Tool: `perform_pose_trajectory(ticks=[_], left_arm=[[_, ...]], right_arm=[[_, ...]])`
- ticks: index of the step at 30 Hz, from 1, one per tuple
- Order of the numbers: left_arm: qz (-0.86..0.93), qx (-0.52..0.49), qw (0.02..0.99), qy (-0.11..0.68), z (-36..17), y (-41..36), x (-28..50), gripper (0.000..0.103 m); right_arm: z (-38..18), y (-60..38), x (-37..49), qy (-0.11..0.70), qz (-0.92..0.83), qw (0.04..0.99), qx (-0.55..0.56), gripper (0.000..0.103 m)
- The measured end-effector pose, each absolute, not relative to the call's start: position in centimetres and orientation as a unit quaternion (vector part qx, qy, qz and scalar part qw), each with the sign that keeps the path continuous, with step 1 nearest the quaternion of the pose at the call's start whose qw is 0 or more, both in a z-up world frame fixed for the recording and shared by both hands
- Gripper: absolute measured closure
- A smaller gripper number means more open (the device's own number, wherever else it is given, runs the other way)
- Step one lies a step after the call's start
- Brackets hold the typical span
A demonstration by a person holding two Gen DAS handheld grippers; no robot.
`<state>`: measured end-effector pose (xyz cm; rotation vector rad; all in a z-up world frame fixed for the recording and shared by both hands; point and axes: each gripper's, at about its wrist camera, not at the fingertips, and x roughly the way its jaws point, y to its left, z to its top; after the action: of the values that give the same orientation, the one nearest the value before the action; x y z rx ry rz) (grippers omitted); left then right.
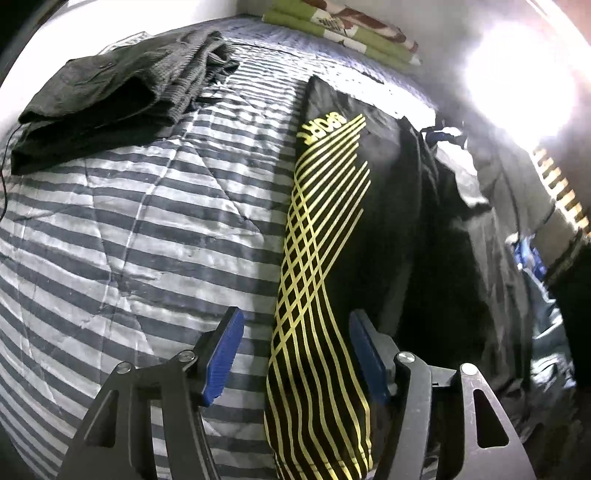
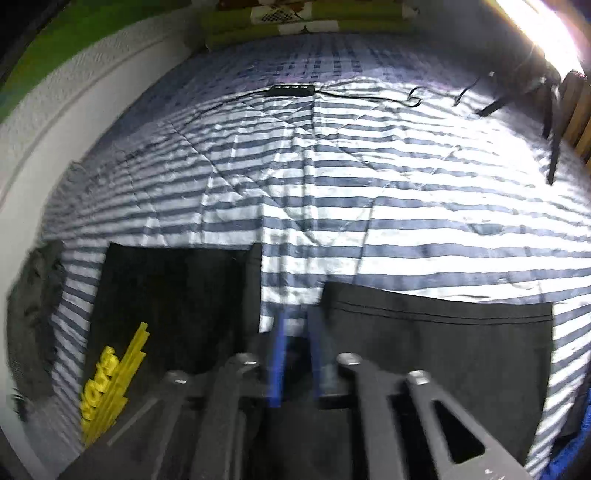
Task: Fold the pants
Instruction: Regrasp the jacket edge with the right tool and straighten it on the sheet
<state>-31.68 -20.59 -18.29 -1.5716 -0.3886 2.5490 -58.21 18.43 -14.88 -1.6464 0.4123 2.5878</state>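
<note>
1. From my left wrist camera, my left gripper [image 1: 295,354] has its blue pads spread wide; a black pants [image 1: 332,240] leg printed with yellow lines runs up between them. I cannot tell if either pad touches the cloth, and the leg's near end is cut off at the bottom edge.
2. The pants lie on a striped bedspread [image 1: 147,229], stretching away toward the pillows [image 1: 347,29] at the head of the bed. Their right side sinks into shadow and glare, so I cannot make out the edges there.
3. A second dark garment [image 1: 110,99] sits crumpled at the far left, well apart from the pants.
4. The right wrist view is motion-blurred. My right gripper [image 2: 295,354] shows its blue fingers close together with a narrow gap; dark fabric lies around and below them, but I cannot tell whether they pinch anything.
5. There, two black pant sections lie flat either side of the fingers, the left one carrying the yellow print.
6. A black cable [image 2: 369,96] with a small box crosses the far bedspread.
</note>
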Motion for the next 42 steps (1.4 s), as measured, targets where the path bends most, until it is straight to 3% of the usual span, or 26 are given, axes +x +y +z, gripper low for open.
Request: perform_pose_trajectory(ticks=[1,5,6,7,9,13,15,21,27,32,38,41,42], left_arm=[[0.841,-0.522,0.058,-0.128,-18.6,-20.5,-31.7,0.040],[0.842,-0.523,0.054,-0.117,-19.3,-19.8,-32.0,0.040],[0.845,-0.522,0.054,-0.105,-19.3,-19.4,-32.0,0.040],[0.846,-0.521,0.052,-0.096,-19.3,-19.1,-32.0,0.040],[0.847,-0.522,0.047,-0.085,-19.2,-18.7,-32.0,0.040],[0.857,-0.505,0.035,-0.094,-17.7,-18.8,-31.7,0.040],[0.871,-0.477,0.051,-0.104,-16.0,-18.4,-31.6,0.040],[0.858,-0.468,0.198,-0.077,-13.8,-10.4,-29.6,0.040],[0.765,-0.516,0.382,-0.053,-15.2,2.6,-25.5,0.039],[0.736,-0.551,0.391,-0.036,-17.8,8.1,-25.5,0.039],[0.744,-0.550,0.381,-0.011,-19.9,10.4,-26.5,0.039],[0.742,-0.546,0.388,-0.010,-19.9,10.8,-26.8,0.041],[0.742,-0.546,0.389,-0.009,-20.0,10.8,-27.0,0.049]], right_arm=[[-14.9,18.4,-58.4,0.141,0.835,0.012,-0.531,0.065],[-15.5,16.4,-59.5,0.101,0.841,0.008,-0.531,0.067],[-15.9,15.8,-59.7,0.085,0.842,0.014,-0.532,0.084],[-16.6,15.1,-60.2,0.044,0.838,0.037,-0.542,0.090],[-16.1,15.4,-60.1,0.037,0.844,0.042,-0.533,0.090],[-11.5,20.5,-56.8,0.104,0.866,0.057,-0.486,0.070],[-9.6,23.8,-53.9,0.129,0.870,0.060,-0.473,0.067],[-9.9,32.7,-45.0,0.128,0.848,0.134,-0.497,0.066],[-12.6,38.2,-39.6,0.246,0.829,0.111,-0.490,0.066],[-13.8,39.7,-38.3,0.287,0.837,0.095,-0.456,0.065],[-14.6,39.2,-40.0,0.259,0.846,0.072,-0.460,0.063],[-14.3,39.0,-41.7,0.254,0.845,0.060,-0.466,0.059],[-14.4,38.9,-42.6,0.253,0.843,0.058,-0.472,0.057]])
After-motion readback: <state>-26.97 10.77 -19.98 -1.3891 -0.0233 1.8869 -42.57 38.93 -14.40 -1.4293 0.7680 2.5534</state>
